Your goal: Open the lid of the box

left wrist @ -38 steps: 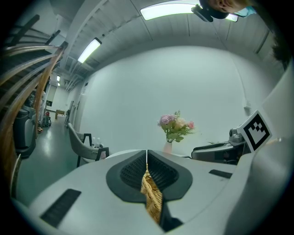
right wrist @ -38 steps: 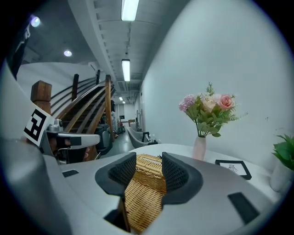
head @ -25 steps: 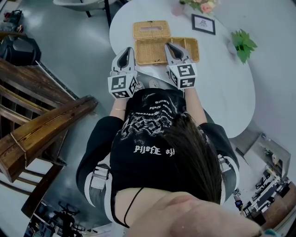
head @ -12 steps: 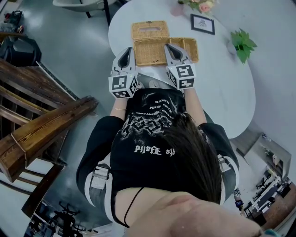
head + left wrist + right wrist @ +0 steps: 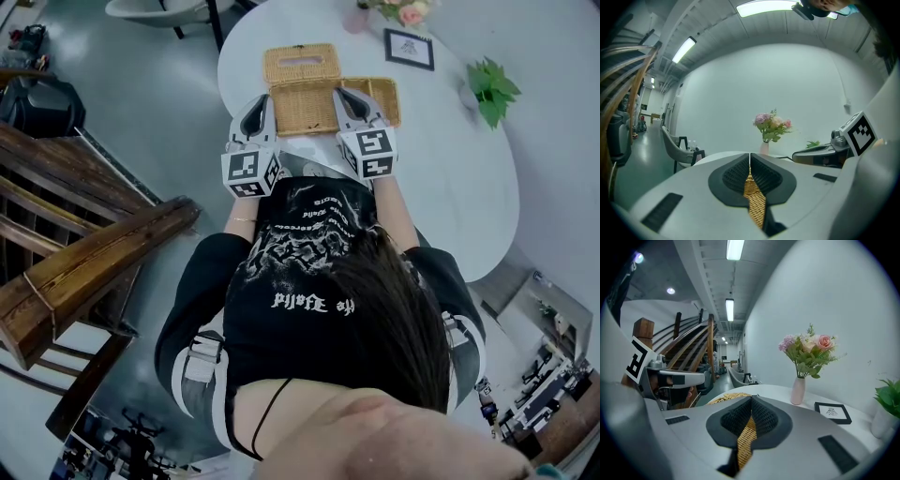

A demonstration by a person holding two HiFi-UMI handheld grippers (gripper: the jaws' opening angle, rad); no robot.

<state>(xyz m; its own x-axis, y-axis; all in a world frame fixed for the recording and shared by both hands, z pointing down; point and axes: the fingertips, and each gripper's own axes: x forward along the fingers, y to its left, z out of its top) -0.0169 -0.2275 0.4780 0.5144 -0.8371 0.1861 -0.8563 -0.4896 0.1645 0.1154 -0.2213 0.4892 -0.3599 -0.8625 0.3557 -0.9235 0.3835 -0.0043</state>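
I have both tongs pressed together at the tips with nothing caught in them. Through the slit under the left gripper (image 5: 750, 156) I see only wicker lying below, and it is the same under the right gripper (image 5: 751, 399). The box (image 5: 380, 97) sits at the near end of the table (image 5: 441, 178), just ahead of me. The lid (image 5: 302, 64) appears to lie flat behind its left half, slot upward, touching the back rim, so I judge the opening as good as done, though I cannot tell whether a hinge joins the two. My left tip hangs at the box's left end and my right tip over its open inside. I cannot tell whether either touches the weave. The risks from here come mostly from my own hands. A shut tip dragged across the wicker could snag a strand and pull the light box along with it. A push forward would slide box and lid over the smooth top toward the vase (image 5: 798, 391) and the frame (image 5: 410, 48), and the vase looks narrow enough to topple. If a hinge does hold the lid, pressing it further back could strain it. Lifting away at a slant could also flip the lid shut again.
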